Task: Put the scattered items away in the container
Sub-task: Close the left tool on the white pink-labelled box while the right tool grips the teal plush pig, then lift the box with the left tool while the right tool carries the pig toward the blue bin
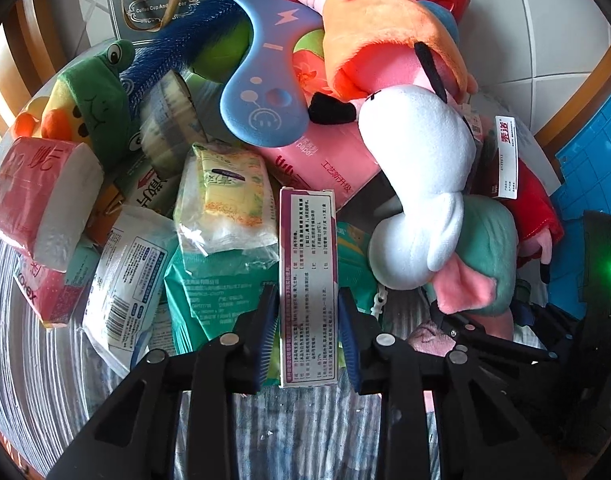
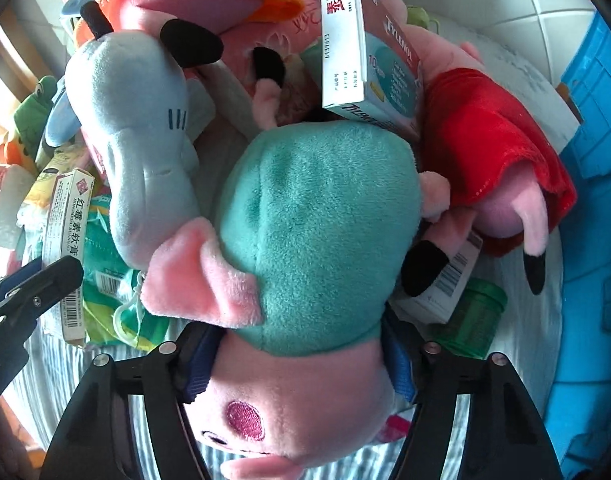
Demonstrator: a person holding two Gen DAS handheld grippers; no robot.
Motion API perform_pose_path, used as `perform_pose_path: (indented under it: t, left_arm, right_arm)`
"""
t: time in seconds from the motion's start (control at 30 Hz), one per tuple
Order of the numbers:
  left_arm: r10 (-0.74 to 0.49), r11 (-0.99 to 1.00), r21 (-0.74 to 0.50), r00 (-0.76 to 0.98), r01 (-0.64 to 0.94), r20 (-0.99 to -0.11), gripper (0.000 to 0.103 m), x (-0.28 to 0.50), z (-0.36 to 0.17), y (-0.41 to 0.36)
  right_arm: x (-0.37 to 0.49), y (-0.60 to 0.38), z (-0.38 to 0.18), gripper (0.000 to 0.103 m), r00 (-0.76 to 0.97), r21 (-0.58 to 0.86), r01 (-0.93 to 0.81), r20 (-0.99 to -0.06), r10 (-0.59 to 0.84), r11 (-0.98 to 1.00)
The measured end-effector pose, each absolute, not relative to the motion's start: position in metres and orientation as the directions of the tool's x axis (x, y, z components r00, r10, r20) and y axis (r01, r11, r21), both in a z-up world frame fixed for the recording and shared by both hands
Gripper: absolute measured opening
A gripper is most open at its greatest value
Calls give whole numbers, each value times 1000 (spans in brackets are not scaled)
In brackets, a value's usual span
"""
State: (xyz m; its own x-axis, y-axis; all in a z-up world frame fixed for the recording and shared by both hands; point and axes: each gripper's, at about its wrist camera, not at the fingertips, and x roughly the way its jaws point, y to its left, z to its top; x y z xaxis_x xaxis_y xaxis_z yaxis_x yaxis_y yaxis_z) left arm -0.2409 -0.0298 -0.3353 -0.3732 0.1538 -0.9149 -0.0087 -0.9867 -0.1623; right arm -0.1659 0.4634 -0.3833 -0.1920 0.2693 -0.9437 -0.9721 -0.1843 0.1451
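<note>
1. Left gripper (image 1: 307,332) — fingers pinching a tall purple-edged medicine box (image 1: 308,280), held upright over the pile's near edge.
2. Right gripper (image 2: 301,364) has its fingers clamped on a pink pig plush in a teal dress (image 2: 317,236), near-centre of the heap.
3. Behind it a white Tylenol box (image 2: 345,48) leans on a pig plush in red (image 2: 493,160).
4. Far left: a green frog plush (image 1: 101,92), a blue boomerang-shaped toy (image 1: 261,64), tissue packs (image 1: 41,196) — all jumbled together.
5. Blue container (image 2: 593,184) sits at the right edge.
</note>
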Motion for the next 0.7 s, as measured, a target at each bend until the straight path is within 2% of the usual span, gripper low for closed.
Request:
perform_pose_path:
  t: [0.4,0.5,0.6,0.7]
  left_arm:
    - [154,-986,-164,-386,-7,-909,29,-230,-310,-4]
    - [160,-986,-169,-397,-12,-904,29,-218,-317,-41]
    - [164,-985,-171,-406,-18,-899,29,-224,-306,-32]
    - [169,-984,-173,-417,-28,-893,29,-229,-312,-58]
  right_arm:
    - [-164,433,-366,66,-217,168,-967,-936,277,-190]
    - [-162,426,-356,66,-216,165,-968,-931,293,-189]
    - [-157,419,-349,66,-216,166,-969,-927,307,-182]
    - [-152,411,-343,66,-212,162,-972,-921,327,-173]
